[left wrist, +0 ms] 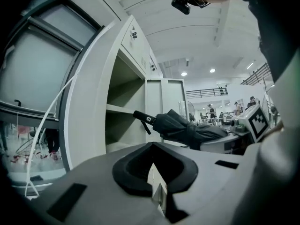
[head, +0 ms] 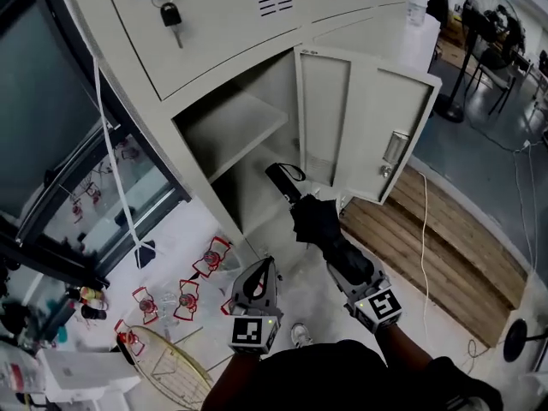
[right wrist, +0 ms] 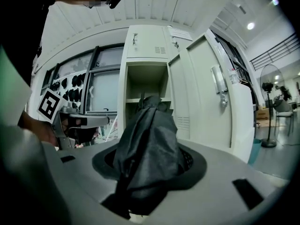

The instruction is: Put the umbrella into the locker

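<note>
Right hand-held gripper (head: 340,255) holds umbrella (head: 313,219) at locker (head: 224,32).

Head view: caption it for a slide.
Right hand-held gripper holds a folded umbrella, handle toward the open locker; left hand-held gripper empty.

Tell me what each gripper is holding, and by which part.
The right gripper holds the folded umbrella by its fabric canopy, at the end away from the handle. The left gripper holds nothing.

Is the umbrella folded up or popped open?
Folded up. The black umbrella is a narrow bundle with its cloth gathered around it, held in the right claw.
</note>
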Tool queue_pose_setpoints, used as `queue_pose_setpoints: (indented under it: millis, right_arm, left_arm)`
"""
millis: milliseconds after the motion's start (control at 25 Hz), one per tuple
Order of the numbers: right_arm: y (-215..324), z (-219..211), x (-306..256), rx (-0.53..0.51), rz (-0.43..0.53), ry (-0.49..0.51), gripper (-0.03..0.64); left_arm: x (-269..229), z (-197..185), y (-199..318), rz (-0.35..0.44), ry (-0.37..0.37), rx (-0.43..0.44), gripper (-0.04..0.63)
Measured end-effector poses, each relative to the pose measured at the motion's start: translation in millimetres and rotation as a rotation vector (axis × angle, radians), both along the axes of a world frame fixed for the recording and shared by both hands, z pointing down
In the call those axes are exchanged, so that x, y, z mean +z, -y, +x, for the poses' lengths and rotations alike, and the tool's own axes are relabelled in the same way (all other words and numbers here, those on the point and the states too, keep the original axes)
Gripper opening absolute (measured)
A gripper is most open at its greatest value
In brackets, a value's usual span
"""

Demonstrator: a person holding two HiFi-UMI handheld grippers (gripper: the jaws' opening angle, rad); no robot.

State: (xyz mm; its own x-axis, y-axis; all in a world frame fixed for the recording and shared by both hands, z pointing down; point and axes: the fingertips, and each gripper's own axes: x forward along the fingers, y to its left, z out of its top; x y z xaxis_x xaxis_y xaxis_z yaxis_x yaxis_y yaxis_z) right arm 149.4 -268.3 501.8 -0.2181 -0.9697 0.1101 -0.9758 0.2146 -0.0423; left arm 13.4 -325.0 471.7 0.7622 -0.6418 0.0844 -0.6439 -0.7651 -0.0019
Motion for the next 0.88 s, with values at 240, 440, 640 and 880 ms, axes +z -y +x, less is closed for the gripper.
queue_pose_setpoints:
  millis: [240, 440, 640, 880]
  right_arm:
    - [37.1, -2.0, 16.2, -0.007, -0.052, -0.028, 0.215]
    - [73.8, -1.2, 17.8, -0.046, -0.083, -0.069, 0.215]
    - [109.0, -8.6, 16.9, -0.1, -0.112, -0.094, 0.215]
    - [148.8, -17.3, 16.0, -0.15, -0.136, -0.071, 0.215]
  left_arm:
    - [-0.2, -20.0, 16.8, -0.012, -0.015, -0.052, -0.003]
    - [7.4, -35.5, 35.4, -0.032, -0.002, -0.133, -0.003]
    - [15.1, -49.9, 52.7, -0.048, 0.001, -0.228, -0.003]
    - [17.2, -51.1, 65.7, -0.05, -0.012, -0.293, -0.003]
